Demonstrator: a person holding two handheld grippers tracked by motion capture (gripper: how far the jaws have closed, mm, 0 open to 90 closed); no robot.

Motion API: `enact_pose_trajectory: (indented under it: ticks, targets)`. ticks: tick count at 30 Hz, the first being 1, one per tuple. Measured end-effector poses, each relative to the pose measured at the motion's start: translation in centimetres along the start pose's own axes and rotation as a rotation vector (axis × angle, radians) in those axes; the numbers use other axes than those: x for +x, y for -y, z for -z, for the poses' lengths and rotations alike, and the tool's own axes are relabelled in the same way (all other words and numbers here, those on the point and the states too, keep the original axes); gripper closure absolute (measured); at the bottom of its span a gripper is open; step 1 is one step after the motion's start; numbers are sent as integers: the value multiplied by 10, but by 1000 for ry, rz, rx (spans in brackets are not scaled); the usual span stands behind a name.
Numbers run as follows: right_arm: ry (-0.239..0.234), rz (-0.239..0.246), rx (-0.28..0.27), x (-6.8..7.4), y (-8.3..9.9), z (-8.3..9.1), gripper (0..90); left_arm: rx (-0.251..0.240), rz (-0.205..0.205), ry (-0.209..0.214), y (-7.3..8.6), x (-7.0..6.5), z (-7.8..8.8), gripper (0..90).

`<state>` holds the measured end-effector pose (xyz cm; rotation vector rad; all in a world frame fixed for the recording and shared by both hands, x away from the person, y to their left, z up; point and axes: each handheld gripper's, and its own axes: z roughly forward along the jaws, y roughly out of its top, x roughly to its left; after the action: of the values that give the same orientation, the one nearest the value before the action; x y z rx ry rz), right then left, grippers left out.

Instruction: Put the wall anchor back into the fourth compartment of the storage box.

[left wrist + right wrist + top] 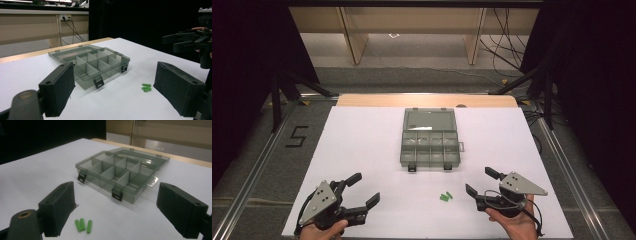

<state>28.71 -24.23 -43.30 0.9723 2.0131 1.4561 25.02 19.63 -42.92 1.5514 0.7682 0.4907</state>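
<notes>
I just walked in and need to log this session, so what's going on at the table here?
A person holds a gripper in each hand near the front of the white table. The left gripper and the right gripper both have their jaws open and hold nothing. An open grey compartment box sits mid-table, its compartments looking empty. Three small green pegs lie loose on the table in front of the box, closer to the right gripper. Nothing is being touched at this moment.
</notes>
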Motion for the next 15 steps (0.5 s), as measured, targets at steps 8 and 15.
enact_pose_trajectory:
  ticks: [8,15]
  targets:
    - [-7,3,21,0,-1,0,160,2,-9,6,0,1,0,160]
    - [-2,17,45,0,-2,-2,165,11,-6,-1,0,0,0,161]
